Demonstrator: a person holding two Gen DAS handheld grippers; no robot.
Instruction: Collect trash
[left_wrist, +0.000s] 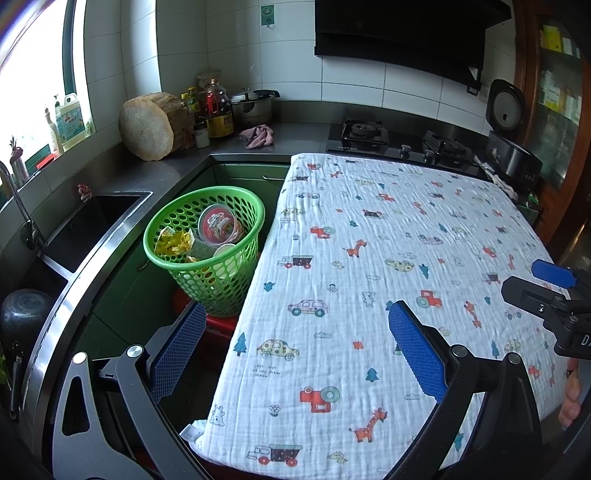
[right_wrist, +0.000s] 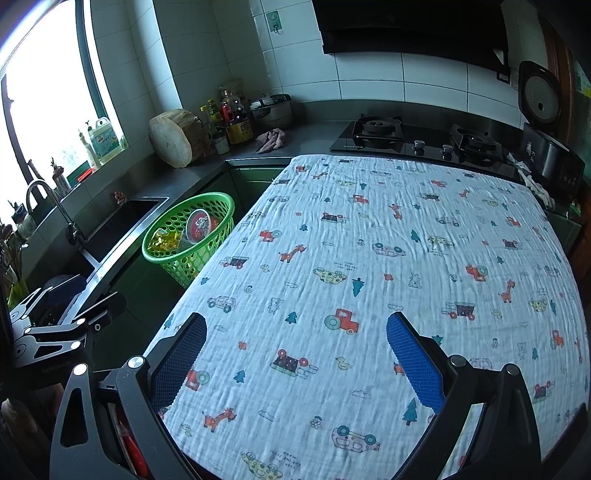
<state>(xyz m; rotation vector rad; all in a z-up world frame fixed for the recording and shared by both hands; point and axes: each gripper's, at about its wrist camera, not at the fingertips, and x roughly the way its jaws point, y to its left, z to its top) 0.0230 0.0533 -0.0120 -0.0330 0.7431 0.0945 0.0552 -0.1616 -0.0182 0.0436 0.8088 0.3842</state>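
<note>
Both claws hang spread wide and empty, the left claw (left_wrist: 295, 339) over the cloth-covered worktop (left_wrist: 388, 258) at its edge nearest the green basket (left_wrist: 204, 251), the right claw (right_wrist: 295, 354) further in over the cloth. The trash (left_wrist: 218, 225) lies inside the basket, just beside the worktop's left edge. No litter shows on the cloth, so I judge the risk is a claw snagging and dragging the loose fabric, or knocking the light basket over.

You can make out only small printed words on the cartoon-patterned cloth (left_wrist: 388, 236) over the table, too tiny to read; labels on the bottles (left_wrist: 218, 110) and the red lid (left_wrist: 218, 223) are illegible.
</note>
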